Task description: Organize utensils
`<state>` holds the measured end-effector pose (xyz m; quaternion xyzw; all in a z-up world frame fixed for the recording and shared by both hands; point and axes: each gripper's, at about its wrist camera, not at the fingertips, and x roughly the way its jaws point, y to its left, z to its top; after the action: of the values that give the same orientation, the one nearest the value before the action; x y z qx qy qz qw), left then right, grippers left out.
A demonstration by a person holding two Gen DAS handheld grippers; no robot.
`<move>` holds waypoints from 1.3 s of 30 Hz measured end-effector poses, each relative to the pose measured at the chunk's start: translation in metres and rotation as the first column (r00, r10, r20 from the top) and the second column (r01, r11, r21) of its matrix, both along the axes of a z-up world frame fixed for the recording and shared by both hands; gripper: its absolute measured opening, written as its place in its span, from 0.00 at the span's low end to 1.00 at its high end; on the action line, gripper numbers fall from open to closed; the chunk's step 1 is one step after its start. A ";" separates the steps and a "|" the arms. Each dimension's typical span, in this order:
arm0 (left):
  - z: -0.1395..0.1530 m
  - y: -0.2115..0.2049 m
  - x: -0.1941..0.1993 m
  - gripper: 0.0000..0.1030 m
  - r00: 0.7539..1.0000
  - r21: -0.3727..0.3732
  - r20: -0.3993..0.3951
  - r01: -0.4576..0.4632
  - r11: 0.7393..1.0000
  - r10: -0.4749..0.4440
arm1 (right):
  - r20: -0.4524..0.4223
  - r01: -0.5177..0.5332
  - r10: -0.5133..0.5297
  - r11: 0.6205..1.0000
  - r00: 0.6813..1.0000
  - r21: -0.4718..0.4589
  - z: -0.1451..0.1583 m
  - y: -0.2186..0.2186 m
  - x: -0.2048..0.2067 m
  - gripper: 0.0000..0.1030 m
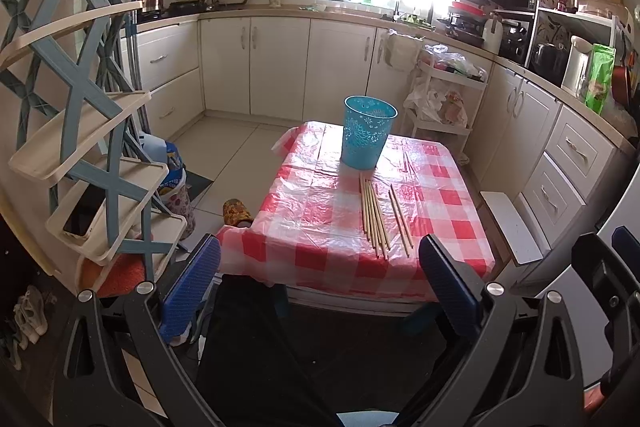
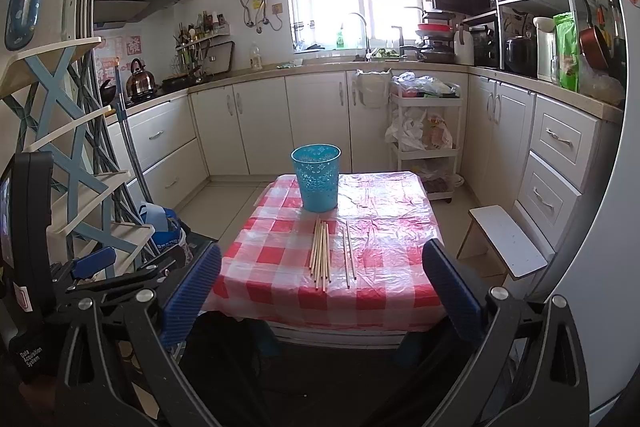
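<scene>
Several wooden chopsticks [image 1: 375, 217] [image 2: 321, 254] lie in a loose bundle on a small table with a red-and-white checked cloth [image 1: 320, 227] [image 2: 276, 255]. Two more chopsticks [image 1: 400, 221] [image 2: 347, 253] rest just to their right. Behind them stands an upright blue perforated cup [image 1: 369, 131] [image 2: 317, 177]. My left gripper [image 1: 320, 279] hangs open in front of the table's near edge, nothing between its blue pads. My right gripper [image 2: 322, 287] is likewise open and short of the table. The left gripper [image 2: 94, 263] also shows at the left of the right wrist view.
A blue-and-cream tiered rack [image 1: 92, 131] [image 2: 64, 147] stands close on the left. A white stool [image 1: 510, 227] [image 2: 508, 241] sits right of the table beside white drawers [image 2: 560, 163]. A white cart with bags [image 1: 444, 99] [image 2: 426, 131] stands behind. A slipper [image 1: 236, 213] lies on the floor.
</scene>
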<state>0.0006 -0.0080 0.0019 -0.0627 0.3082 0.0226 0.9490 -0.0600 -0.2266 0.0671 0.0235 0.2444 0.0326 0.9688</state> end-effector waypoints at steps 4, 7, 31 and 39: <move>0.001 0.000 0.000 0.93 1.000 0.000 0.001 0.000 1.000 0.000 | 0.001 -0.001 0.001 1.000 1.000 0.000 0.004 0.010 -0.001 0.94; 0.000 -0.001 0.000 0.93 1.000 0.001 0.001 0.001 1.000 -0.001 | -0.003 -0.001 0.001 1.000 1.000 0.001 0.004 0.014 0.000 0.94; -0.006 0.000 -0.001 0.93 1.000 0.000 -0.005 0.002 1.000 -0.002 | -0.022 -0.006 0.006 1.000 1.000 0.021 -0.007 -0.004 -0.006 0.94; -0.014 -0.003 0.007 0.93 0.998 0.017 -0.063 0.007 1.000 -0.006 | -0.121 -0.002 0.012 0.996 0.993 0.084 -0.007 -0.011 0.007 0.94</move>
<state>0.0078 -0.0111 -0.0123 -0.0525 0.3379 0.0241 0.9394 -0.0534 -0.2377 0.0601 0.0653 0.3015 0.0450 0.9502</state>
